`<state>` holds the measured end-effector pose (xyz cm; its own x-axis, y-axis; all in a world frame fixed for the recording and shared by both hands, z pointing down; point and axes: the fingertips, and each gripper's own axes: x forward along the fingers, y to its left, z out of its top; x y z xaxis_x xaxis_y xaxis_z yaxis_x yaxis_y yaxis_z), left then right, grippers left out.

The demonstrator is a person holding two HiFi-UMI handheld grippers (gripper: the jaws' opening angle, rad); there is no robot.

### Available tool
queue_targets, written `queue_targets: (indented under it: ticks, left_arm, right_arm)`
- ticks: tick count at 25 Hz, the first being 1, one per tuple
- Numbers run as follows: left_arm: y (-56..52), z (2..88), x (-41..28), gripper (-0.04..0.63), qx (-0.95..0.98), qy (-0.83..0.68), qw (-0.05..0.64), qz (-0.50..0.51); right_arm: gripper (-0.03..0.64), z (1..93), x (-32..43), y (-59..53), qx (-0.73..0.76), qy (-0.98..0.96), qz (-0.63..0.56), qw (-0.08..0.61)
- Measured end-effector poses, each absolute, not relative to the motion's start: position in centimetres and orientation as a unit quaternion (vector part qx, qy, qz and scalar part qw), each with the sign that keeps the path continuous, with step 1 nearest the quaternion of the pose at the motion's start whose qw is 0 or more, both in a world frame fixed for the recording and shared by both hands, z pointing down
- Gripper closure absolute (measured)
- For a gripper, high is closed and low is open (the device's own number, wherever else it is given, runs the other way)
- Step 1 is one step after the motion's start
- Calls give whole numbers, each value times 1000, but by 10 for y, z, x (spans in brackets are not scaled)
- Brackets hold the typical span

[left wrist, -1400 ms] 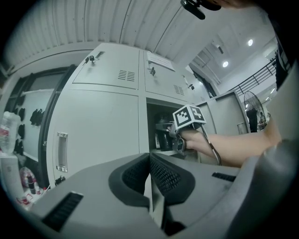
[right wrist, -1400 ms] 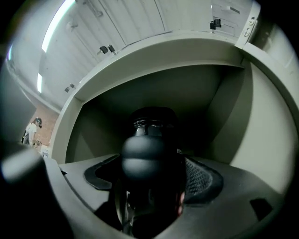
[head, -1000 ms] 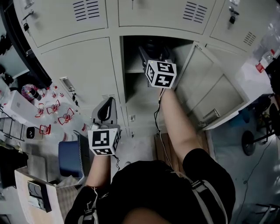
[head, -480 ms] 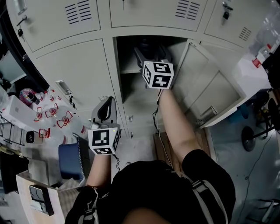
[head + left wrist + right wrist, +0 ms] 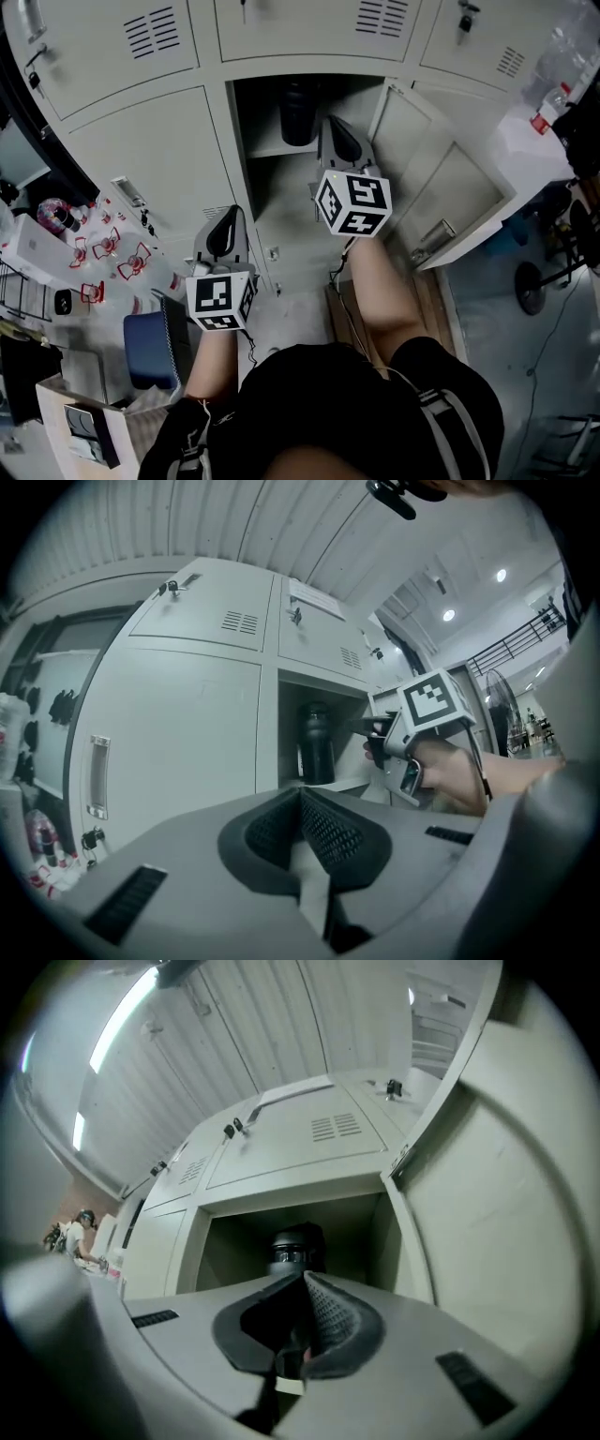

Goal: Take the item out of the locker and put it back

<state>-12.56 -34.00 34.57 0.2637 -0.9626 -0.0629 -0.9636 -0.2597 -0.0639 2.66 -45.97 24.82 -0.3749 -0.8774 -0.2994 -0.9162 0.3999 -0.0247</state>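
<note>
Grippers at a bank of pale grey metal lockers (image 5: 159, 141), as I see them from the remote station.

Right gripper (image 5: 335, 127) is held up in front of the open locker compartment (image 5: 246, 141), whose door (image 5: 450, 187) is swung out to the right. In the right gripper view its jaws (image 5: 305, 1302) are closing pad to pad with nothing between them, so I read this gripper as empty. The left gripper view shows it from the side (image 5: 386, 735), in a person's hand (image 5: 450, 775), short of the opening.

Dark cylindrical bottle (image 5: 295, 111) stands upright on the shelf (image 5: 267, 148) inside that compartment. From the right gripper view the bottle (image 5: 295, 1244) sits beyond the jaw tips, its lower part hidden behind them and apart from the pads. I see it upright in the left gripper view too (image 5: 317, 742).

Left gripper (image 5: 225, 225) is held lower, facing the closed locker door left of the open one. Its jaws (image 5: 302, 822) are together and grip nothing.
</note>
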Motion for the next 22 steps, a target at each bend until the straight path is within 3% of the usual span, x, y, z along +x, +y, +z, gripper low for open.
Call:
queue_targets:
  ticks: [16, 22]
  left_arm:
    - [-333, 350, -108, 583, -800, 599, 40, 6]
    - [-332, 350, -104, 583, -801, 597, 41, 5]
  right_arm:
    - [604, 352, 42, -376, -544, 836, 53, 50]
    - [604, 358, 46, -371, -542, 838, 36, 51]
